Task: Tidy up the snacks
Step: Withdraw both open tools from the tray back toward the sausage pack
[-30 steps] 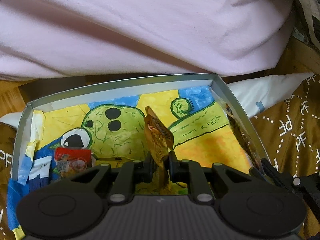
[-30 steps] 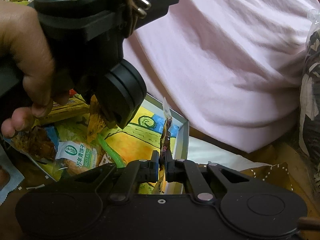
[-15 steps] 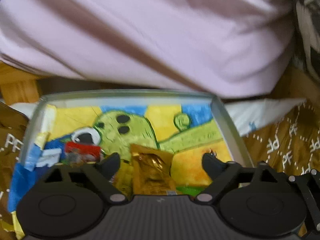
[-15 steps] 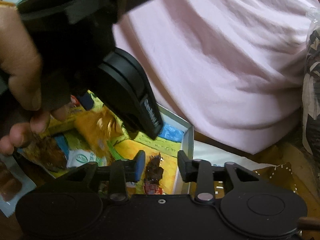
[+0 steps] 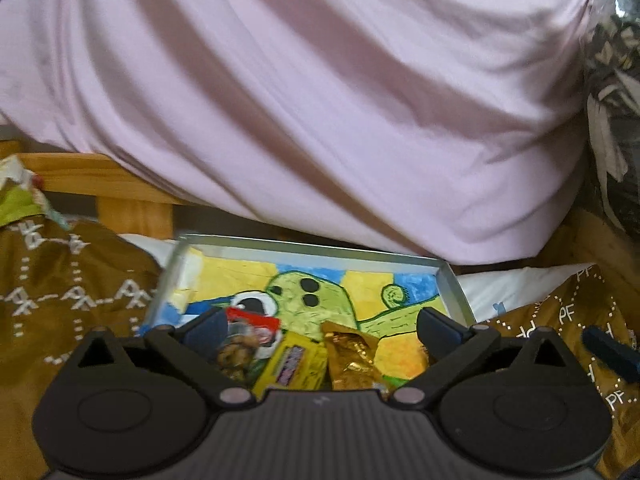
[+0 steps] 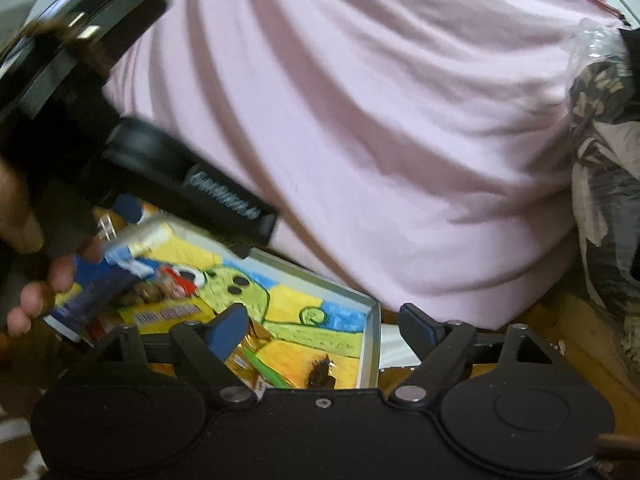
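Both grippers are held wide open, nothing gripped. The gold packet (image 5: 352, 354) is seen lying in the tray (image 5: 454, 286), long axis pointing away, just ahead of the left gripper (image 5: 320, 326), the nearer one.

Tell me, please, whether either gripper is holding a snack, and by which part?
Neither. The left gripper and the right gripper are both open; the gold packet and the dark snack lie in the tin.
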The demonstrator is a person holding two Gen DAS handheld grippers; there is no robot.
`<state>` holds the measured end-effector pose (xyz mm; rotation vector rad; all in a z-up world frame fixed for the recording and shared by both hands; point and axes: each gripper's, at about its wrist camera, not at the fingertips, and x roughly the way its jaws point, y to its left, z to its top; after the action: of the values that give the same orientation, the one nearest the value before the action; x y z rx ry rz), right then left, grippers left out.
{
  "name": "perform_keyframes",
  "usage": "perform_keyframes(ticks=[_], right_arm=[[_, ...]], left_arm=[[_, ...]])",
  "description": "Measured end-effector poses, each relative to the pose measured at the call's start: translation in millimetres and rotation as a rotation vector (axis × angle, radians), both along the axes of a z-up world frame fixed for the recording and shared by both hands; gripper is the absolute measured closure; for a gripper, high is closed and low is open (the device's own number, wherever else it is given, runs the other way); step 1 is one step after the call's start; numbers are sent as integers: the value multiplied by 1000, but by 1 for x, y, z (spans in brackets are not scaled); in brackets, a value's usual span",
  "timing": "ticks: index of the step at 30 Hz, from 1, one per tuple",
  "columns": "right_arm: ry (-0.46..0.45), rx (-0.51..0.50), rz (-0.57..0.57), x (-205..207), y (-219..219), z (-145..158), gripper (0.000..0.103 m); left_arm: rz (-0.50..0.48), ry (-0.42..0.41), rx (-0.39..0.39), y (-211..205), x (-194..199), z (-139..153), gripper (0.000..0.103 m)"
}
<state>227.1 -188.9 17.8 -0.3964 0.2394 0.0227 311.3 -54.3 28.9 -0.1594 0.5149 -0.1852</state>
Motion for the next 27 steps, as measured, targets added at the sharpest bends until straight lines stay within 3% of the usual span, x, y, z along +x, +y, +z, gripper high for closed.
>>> perform_keyframes(ticks=[5,17,27], right_arm=[[-32,60,20,-32,2,15,5],[11,178,61,-101,-1,28,1],[109,265,85,-141,2,22,1]], left_arm=[[21,-32,10,18,-37,9,1],[83,-99,15,63,-132,17,0],[78,-11,71,84,-181,9,0]])
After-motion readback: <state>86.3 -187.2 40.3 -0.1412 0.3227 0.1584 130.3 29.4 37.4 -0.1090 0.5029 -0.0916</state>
